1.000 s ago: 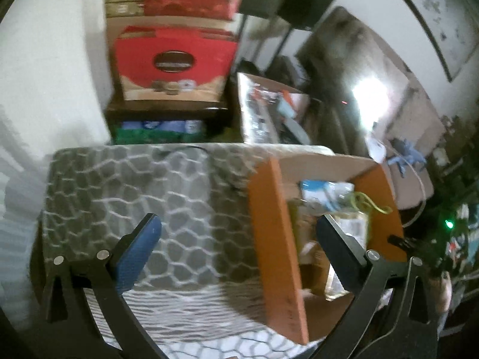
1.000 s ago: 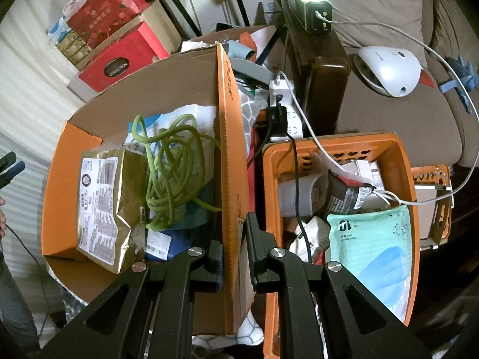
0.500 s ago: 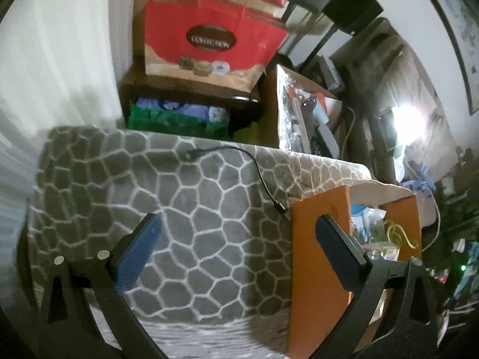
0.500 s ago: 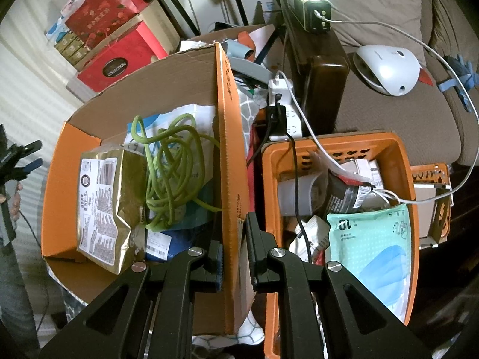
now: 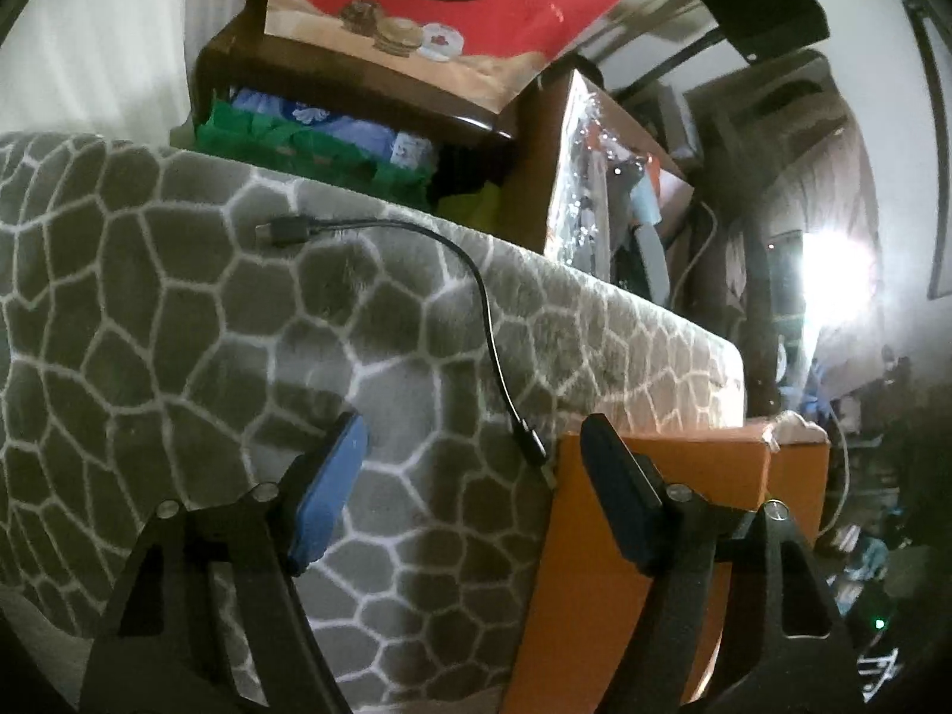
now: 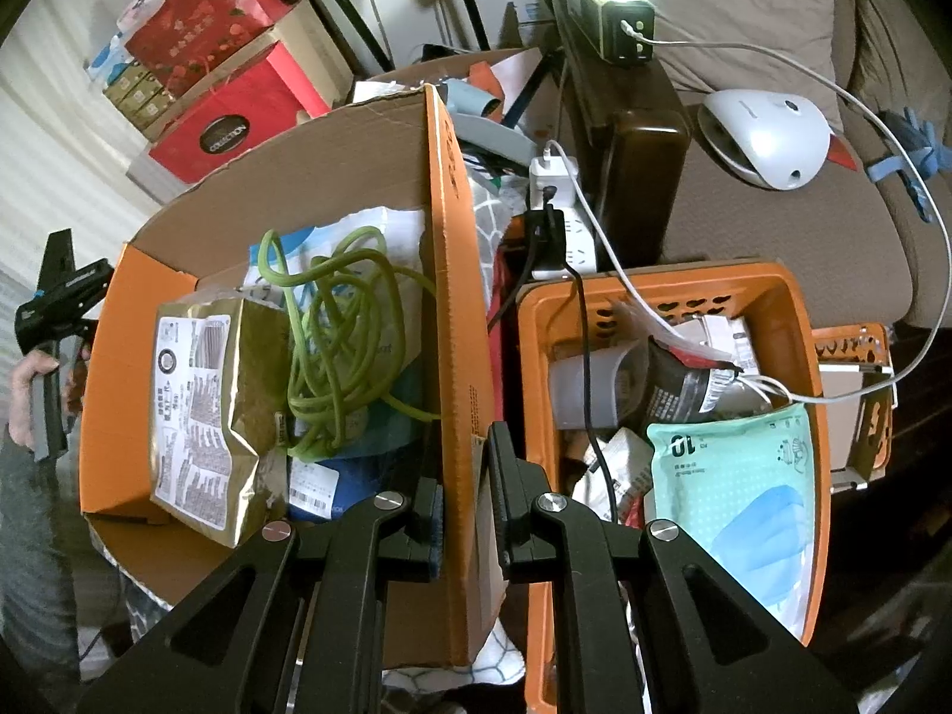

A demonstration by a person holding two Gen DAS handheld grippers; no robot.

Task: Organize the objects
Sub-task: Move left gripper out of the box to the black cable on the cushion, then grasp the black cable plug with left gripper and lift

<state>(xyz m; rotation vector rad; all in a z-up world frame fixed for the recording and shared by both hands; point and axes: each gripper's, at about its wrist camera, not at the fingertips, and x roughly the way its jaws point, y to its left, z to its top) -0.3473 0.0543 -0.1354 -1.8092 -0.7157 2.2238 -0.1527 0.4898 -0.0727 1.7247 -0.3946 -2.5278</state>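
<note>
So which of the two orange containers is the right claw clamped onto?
The cardboard box, gripped by its side wall; it holds the green cord. The plastic basket beside it goes untouched by the right claw.

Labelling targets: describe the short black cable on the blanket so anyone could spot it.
Start at the grey blanket with the pale honeycomb pattern. A short black USB cable curves across it to the orange cardboard box ahead of the open left gripper. It is the only loose thing on the blanket.
</note>
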